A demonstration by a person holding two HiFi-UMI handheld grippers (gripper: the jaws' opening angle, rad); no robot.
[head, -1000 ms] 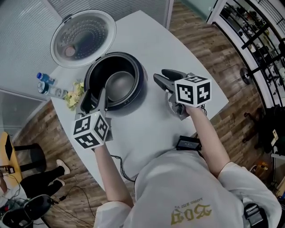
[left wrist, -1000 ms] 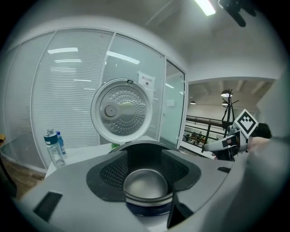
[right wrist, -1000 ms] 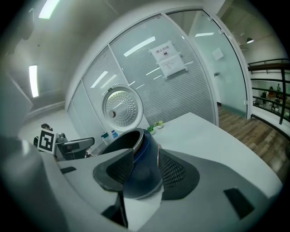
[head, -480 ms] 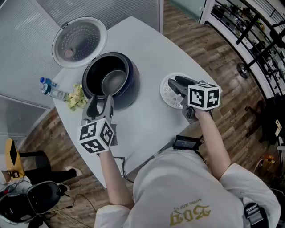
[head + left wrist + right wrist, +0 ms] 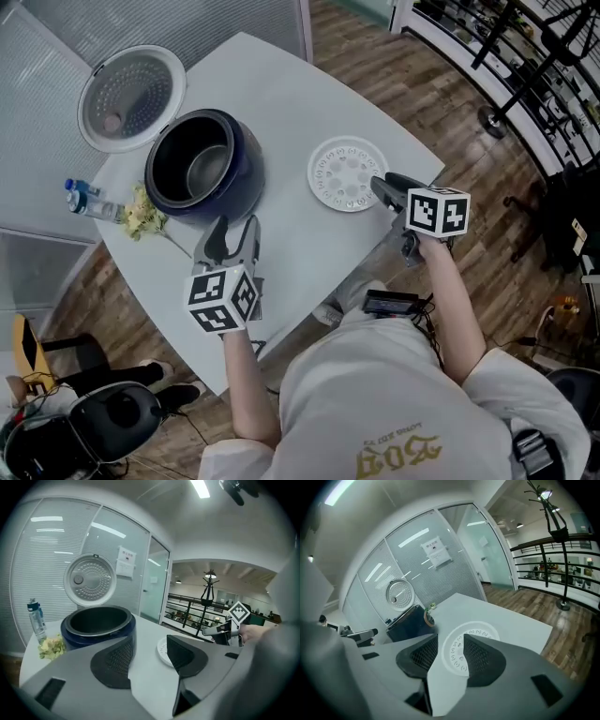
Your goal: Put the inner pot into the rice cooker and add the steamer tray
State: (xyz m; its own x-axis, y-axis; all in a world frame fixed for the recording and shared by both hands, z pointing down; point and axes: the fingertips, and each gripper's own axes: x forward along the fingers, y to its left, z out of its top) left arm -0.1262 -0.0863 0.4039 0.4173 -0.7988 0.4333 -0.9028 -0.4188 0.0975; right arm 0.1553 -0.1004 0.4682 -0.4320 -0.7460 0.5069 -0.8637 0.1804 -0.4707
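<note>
Change vs. earlier frames: both grippers have pulled back from the cooker toward the near side of the table. The right one has swung over to the white tray, which was out of view a second ago.

Layout, largest first:
- Table point(image 5: 281, 94): white, bare in the middle.
- Rice cooker point(image 5: 246, 167): dark blue, far-left on the table, lid point(image 5: 129, 97) hinged fully open behind it.
- Inner pot point(image 5: 192, 169): already seated in the cooker body, metal floor visible. First half of the task judged done.
- Steamer tray point(image 5: 345, 174): white perforated disc, flat on the table, well apart from the cooker and near the right-hand edge.
- Left gripper point(image 5: 234, 230): jaws spread wide with nothing between them, pointing toward the cooker from a distance.
- Right gripper point(image 5: 384, 185): jaws parted, tips at the tray's near rim. Its own view shows the tray beyond the gap, and the pads are not pressing it. Holds nothing.
- Water bottle point(image 5: 86, 199) and a yellow-green wad point(image 5: 141, 214) lie left of the cooker, clear of the work.

Risks from here (judgement):
- The tray is thin and lies flat, so the lower jaw may fail to get under the rim and just push the disc across the table.
- A one-sided pinch on the rim could let the tray droop, catch the pot lip and seat crooked.
- The left gripper is free to steady the cooker if needed.
</note>
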